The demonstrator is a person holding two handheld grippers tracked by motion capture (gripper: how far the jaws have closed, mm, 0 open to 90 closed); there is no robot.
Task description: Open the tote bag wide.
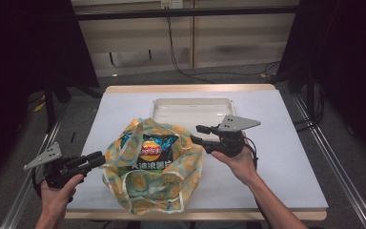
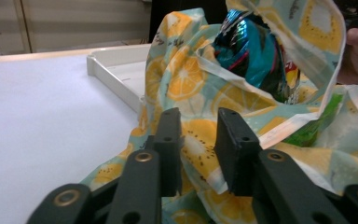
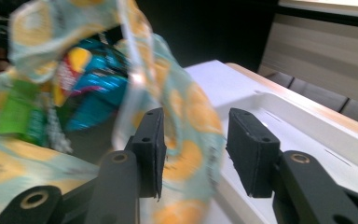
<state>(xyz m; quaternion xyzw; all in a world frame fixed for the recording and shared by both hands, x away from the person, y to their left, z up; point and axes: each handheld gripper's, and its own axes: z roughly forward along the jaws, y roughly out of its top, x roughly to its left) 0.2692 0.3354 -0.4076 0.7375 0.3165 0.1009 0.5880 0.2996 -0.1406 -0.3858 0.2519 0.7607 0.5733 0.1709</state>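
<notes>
Bag [image 1: 152,167] sits lower centre on the worktop [image 1: 276,157], chips [image 1: 153,147] showing inside. Left gripper [image 1: 96,158] and right gripper [image 1: 196,134] flank its rim, jaws parted around cloth, apparently spreading the mouth; tray [image 1: 193,110] behind.

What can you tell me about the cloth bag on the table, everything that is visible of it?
The bag looks like thin, soft cloth, pale teal with a print of orange and yellow citrus slices and a light hem at its rim. It lies crumpled near the front edge of the white table, its mouth open upward, in front of the white tray. Inside sit a blue chip packet and something green. The left gripper and right gripper are at its two sides, jaws apart around the fabric edge.
</notes>
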